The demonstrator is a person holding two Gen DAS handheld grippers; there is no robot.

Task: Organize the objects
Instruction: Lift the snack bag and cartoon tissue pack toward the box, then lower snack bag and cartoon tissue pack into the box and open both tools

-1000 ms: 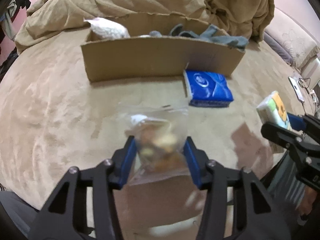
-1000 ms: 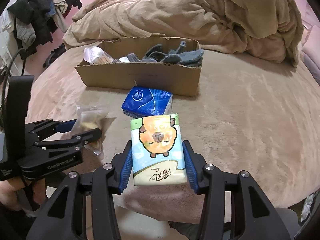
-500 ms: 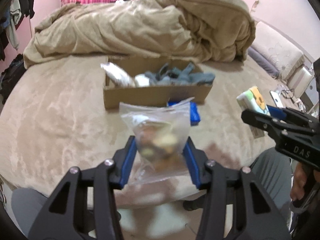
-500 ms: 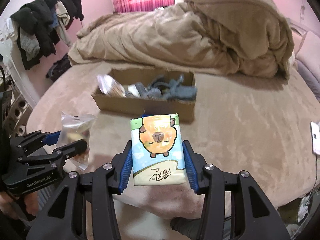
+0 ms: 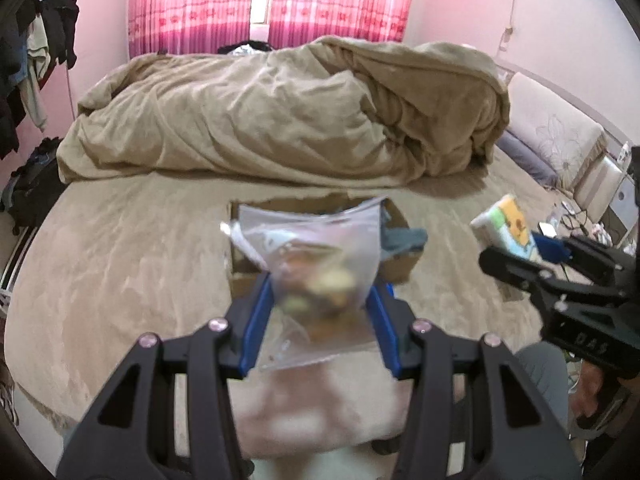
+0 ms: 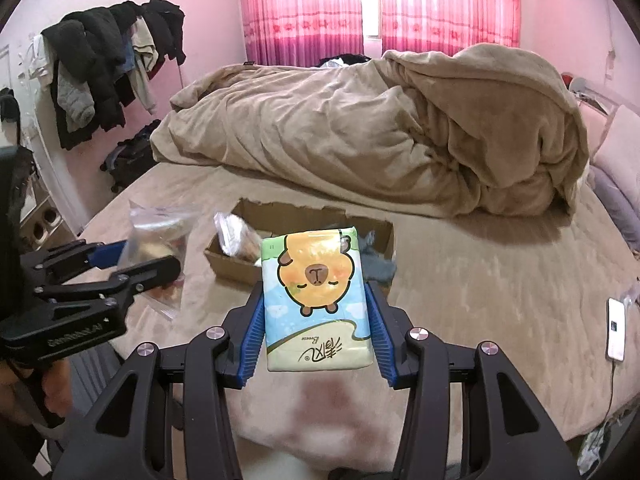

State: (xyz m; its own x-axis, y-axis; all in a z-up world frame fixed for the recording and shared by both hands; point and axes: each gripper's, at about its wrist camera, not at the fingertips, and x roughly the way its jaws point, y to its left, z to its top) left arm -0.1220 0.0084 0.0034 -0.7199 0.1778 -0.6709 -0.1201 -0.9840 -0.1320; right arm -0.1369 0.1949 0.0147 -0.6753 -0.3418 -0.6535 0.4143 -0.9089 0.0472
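Observation:
My left gripper (image 5: 320, 312) is shut on a clear snack bag (image 5: 316, 264) and holds it high above the bed, in front of the open cardboard box (image 5: 396, 224). The left gripper (image 6: 132, 264) and its bag (image 6: 160, 232) also show in the right wrist view. My right gripper (image 6: 316, 312) is shut on a tissue pack with a cartoon capybara (image 6: 316, 296), raised over the bed before the box (image 6: 304, 212). The box holds grey cloth (image 6: 376, 264) and a clear packet (image 6: 234, 234). The right gripper (image 5: 536, 256) and tissue pack (image 5: 506, 226) show at right in the left wrist view.
A crumpled tan blanket (image 6: 380, 128) lies behind the box on the tan bed (image 6: 500, 280). A phone on a cable (image 6: 616, 328) lies at the bed's right edge. Clothes hang on a rack (image 6: 104, 76) at left. Pink curtains (image 6: 360, 8) cover the window.
Both grippers have risen with their loads; the box and bed now look lower and farther away. The blue tissue pack in front of the box is now hidden from both views.

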